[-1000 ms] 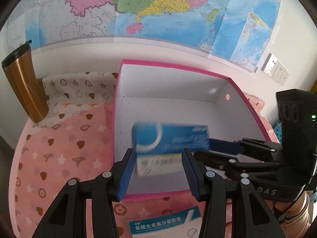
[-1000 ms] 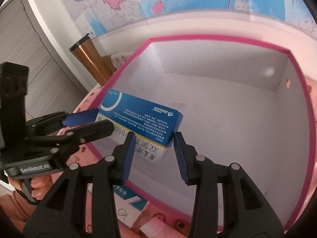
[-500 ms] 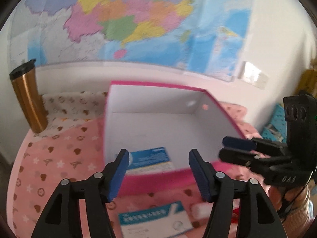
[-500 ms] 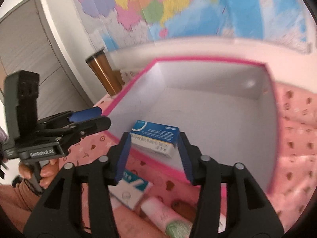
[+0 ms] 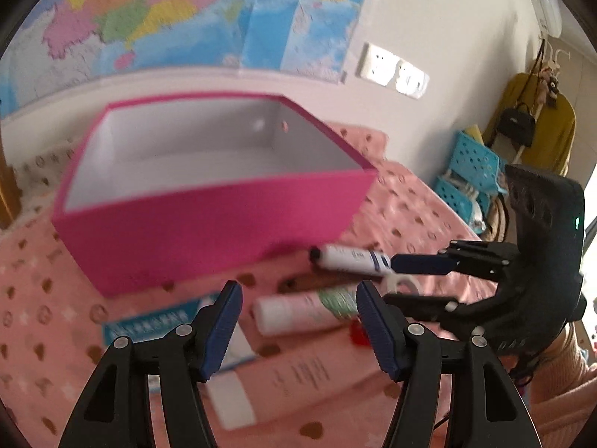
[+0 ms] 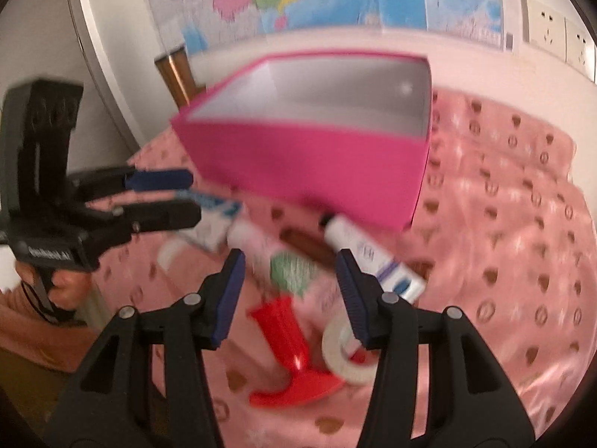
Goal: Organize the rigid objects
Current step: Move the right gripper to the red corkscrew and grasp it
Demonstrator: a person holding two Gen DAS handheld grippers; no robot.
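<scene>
A pink box [image 5: 209, 220] with a white inside stands on the pink cloth; it also shows in the right wrist view [image 6: 309, 171]. In front of it lie a white tube with blue print [image 5: 350, 257] [image 6: 373, 257], a pink and green tube [image 5: 302, 308] [image 6: 280, 257], a blue and white carton [image 5: 149, 330] [image 6: 212, 220], a red piece [image 6: 291, 358] and a tape roll [image 6: 343, 351]. My left gripper [image 5: 294, 326] is open and empty above the pink and green tube. My right gripper [image 6: 291, 295] is open and empty over the tubes.
A copper tumbler [image 6: 175, 74] stands behind the box at the left. A map covers the wall [image 5: 186, 11]. Blue baskets [image 5: 470, 175] and hanging clothes are at the far right. A long pink box [image 5: 298, 380] lies in front of my left gripper.
The blue carton that my right gripper held now lies out of sight inside the pink box. Both grippers have pulled back and dropped low over the objects in front of the box.
</scene>
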